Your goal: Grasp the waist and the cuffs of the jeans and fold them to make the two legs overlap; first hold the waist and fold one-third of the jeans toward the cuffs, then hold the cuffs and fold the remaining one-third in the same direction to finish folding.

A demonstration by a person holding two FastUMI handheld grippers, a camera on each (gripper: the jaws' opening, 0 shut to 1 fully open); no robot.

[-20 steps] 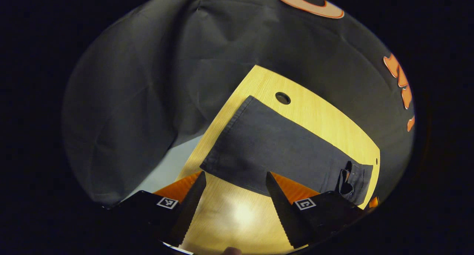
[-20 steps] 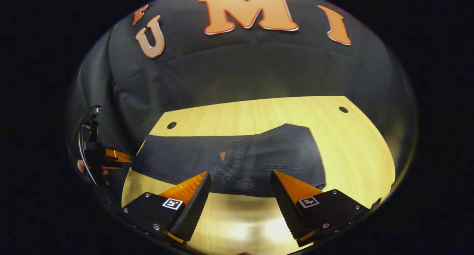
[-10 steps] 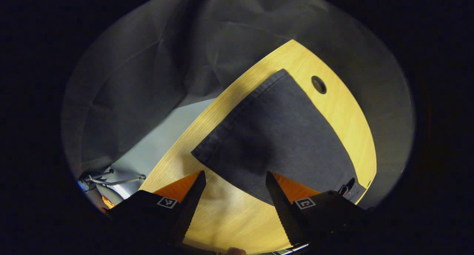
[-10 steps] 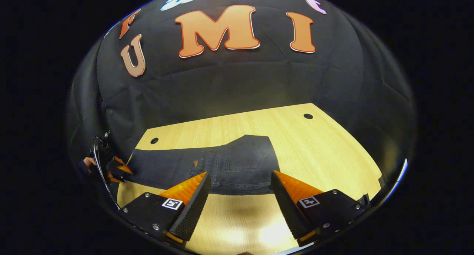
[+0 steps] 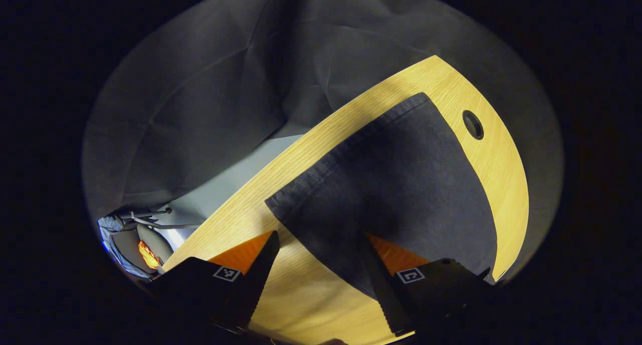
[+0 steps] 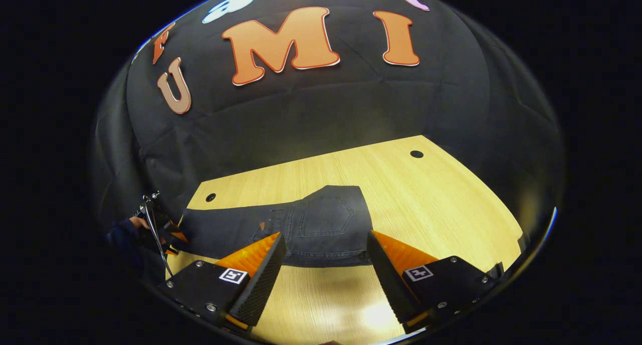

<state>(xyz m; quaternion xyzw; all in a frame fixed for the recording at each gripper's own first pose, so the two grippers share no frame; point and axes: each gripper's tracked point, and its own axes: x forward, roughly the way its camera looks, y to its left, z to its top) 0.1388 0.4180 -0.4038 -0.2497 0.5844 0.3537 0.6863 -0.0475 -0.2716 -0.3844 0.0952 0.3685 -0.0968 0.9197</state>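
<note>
Closing on the cuff end, both claws spread and holding nothing.
Left claw [image 5: 318, 265] hovers at the hem of the dark denim jeans [image 6: 301, 227], probably lining up a grip; right claw [image 6: 326, 267] waits beside the pocketed waist end, which lies flat on the pale wooden table [image 6: 441, 204].

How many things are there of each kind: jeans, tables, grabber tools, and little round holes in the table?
Dark denim jeans: 1
Light wooden table: 1
Grippers, left gripper and right gripper: 2
Round holes in the tabletop, one and another: 2
Total: 6
</note>
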